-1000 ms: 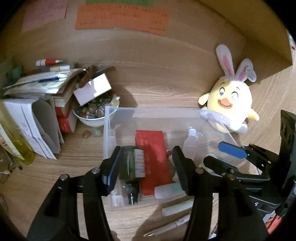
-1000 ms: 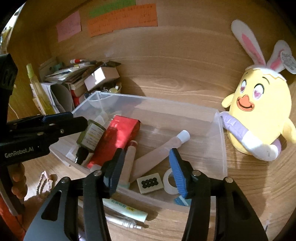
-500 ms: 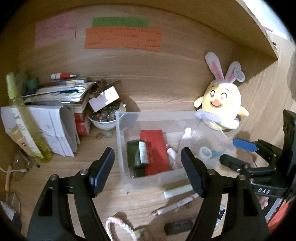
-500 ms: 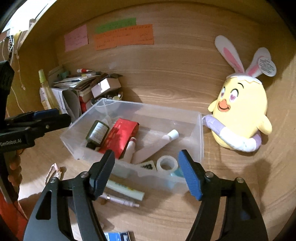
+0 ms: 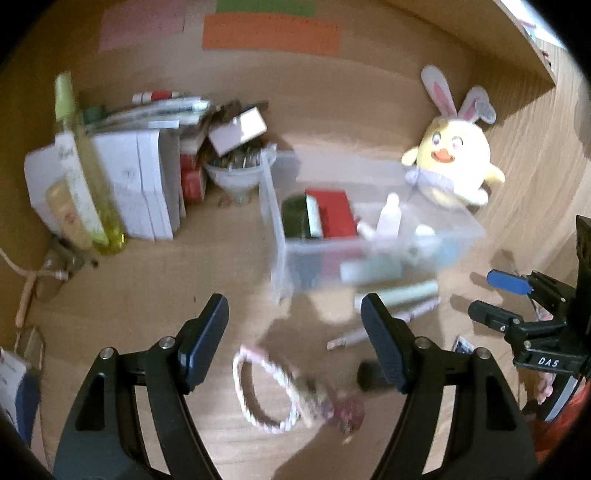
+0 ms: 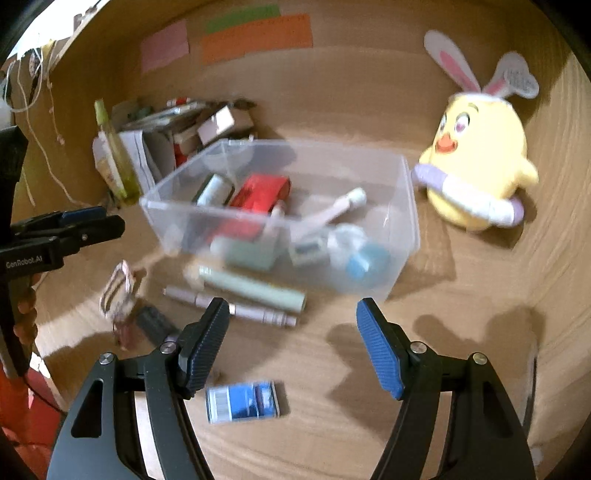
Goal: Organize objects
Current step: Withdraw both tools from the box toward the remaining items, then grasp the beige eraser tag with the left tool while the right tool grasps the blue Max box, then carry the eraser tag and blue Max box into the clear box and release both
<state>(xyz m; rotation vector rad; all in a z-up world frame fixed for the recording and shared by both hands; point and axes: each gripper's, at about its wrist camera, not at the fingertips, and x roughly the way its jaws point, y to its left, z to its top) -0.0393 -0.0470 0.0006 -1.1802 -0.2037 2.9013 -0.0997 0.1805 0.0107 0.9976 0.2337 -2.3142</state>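
Wooden surface [image 6: 461, 295] under everything, walled by wood at the back and sides. On the back wall, orange paper [image 6: 256, 37], green strip [image 6: 242, 16] and pink note [image 6: 164, 46]; writing blurred, unreadable.

Clear plastic bin [image 6: 406, 206] near the middle of the surface, toward the back. Inside: red box [image 6: 260, 192], dark green bottle with pale label [image 5: 295, 221], white-capped tube [image 6: 340, 208] lying slantwise, blue round item [image 6: 367, 262] in the front right corner, more pale items too blurred to name.

Yellow chick plush with bunny ears [image 6: 476, 162] beside the bin's right wall, against the back wall. At the back left corner, stack of books and papers [image 5: 140, 177], tall yellow-green bottle [image 5: 85, 170] in front of it, white bowl of small things [image 5: 240, 173] next to the bin's left wall.

Left gripper [image 5: 293, 343], jaws wide apart, holding nothing, above a pink-and-white braided loop [image 5: 264, 391]; "GenRobot.AI" readable on its body in the right wrist view. Right gripper [image 6: 291, 347], jaws wide apart, empty, over bare wood near the front edge; "DAS" readable on it in the left wrist view.

In front of the bin: pale green tube [image 6: 255, 288], then a pinkish pen [image 6: 236, 306], lying side by side. Small dark object [image 6: 153, 323] beside the loop. Blue-and-white packet [image 6: 242, 400] nearest the front edge, print unreadable.
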